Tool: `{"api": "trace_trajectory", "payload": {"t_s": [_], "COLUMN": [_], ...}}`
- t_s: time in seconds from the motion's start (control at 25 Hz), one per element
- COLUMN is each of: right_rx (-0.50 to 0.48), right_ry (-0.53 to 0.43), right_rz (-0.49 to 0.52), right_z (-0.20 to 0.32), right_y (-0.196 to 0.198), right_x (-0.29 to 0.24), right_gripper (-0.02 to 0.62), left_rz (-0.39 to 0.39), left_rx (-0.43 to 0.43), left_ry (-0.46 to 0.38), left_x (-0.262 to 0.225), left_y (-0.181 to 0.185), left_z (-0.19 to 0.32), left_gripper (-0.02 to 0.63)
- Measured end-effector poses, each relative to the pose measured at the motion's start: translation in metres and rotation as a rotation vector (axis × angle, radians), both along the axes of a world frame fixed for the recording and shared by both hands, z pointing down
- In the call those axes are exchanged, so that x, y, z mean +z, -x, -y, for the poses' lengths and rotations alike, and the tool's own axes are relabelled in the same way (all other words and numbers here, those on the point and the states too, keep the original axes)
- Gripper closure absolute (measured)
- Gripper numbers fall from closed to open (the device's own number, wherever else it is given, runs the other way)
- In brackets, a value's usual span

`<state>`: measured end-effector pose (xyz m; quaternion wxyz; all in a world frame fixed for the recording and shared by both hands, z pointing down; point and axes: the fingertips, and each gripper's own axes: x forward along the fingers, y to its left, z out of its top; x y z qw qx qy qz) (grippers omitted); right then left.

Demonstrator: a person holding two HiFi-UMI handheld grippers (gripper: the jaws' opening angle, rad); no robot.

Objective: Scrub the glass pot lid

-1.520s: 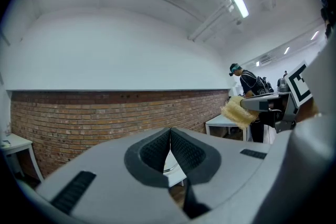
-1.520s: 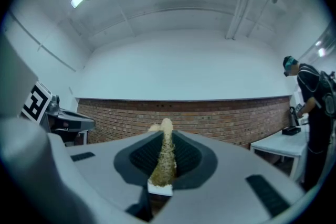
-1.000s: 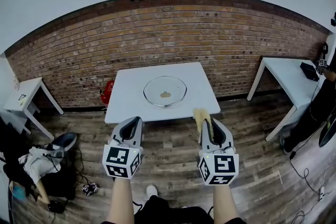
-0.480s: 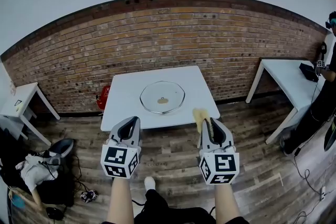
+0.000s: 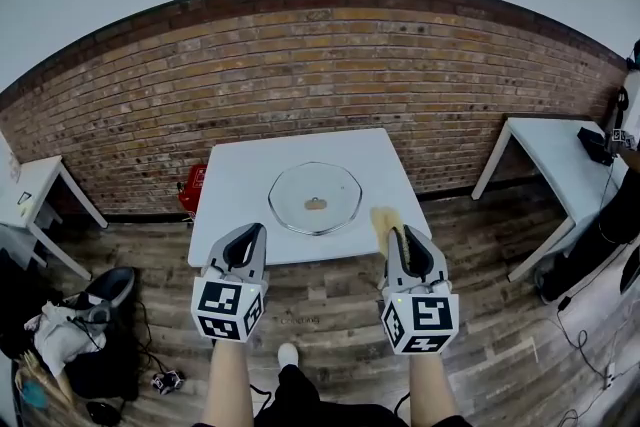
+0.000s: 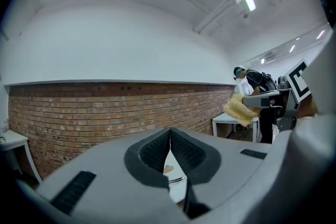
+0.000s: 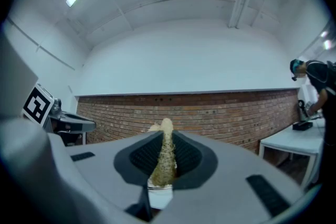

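While the glass pot lid [image 5: 315, 199] lies flat near the middle of the white table [image 5: 240, 177], with its small brownish knob [image 5: 316, 205] at the centre, neither gripper touches it. Both are held level side by side, pointing toward the table. From the head view their tips overlap the table's near edge, though it is unclear whether they are over it. The right gripper [image 5: 393, 233] has its jaws pinched on a yellow sponge [image 5: 383, 220], which is squeezed thin between the ribbed pads and sticks out past the tips. The left gripper [image 5: 253, 231] has its jaws pressed together with nothing between them; in the left gripper view a sliver of the lid and table shows below the closed pads. Each gripper carries a cube with square markers at its rear, and a bare forearm runs back from each toward the bottom of the head view. Behind the table stands a brick wall [image 5: 320, 65], with a red object [image 5: 190, 187] on the wooden floor [image 5: 330, 300] just beside the table's left side. A small white side table [image 5: 30, 187] stands well to the left, near a heap of bags and cloth [image 5: 65, 330]. Another white table [image 5: 555, 155] stands to the right, with a person [image 5: 628, 120] at its far end.
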<state>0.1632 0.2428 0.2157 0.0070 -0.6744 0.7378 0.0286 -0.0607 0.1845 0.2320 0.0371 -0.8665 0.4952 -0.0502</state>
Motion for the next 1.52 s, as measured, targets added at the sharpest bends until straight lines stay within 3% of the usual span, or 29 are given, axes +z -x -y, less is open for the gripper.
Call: {"api": "trace_trajectory", "payload": {"t_s": [0.8,1.16,1.52], "right_rx": [0.12,0.178,0.179], "right_ry": [0.044,0.039,0.044], "right_rz": [-0.021,-0.033,-0.023], "right_z": [0.166,0.213,0.235], "right_y": [0.058,0.066,0.052], "right_x": [0.0,-0.003,-0.001], "right_gripper": [0.54,0.54,0.54], "left_rz": [-0.001,-0.009,0.003], "left_rx": [0.091,0.158,0.172], "left_ry": [0.076,0.078,0.104], "left_x": [0.019,0.021,0.031], "left_y": [0.061,0.066,0.048], "left_z": [0.184,0.241,0.264], "left_gripper": [0.595,0.595,0.595]}}
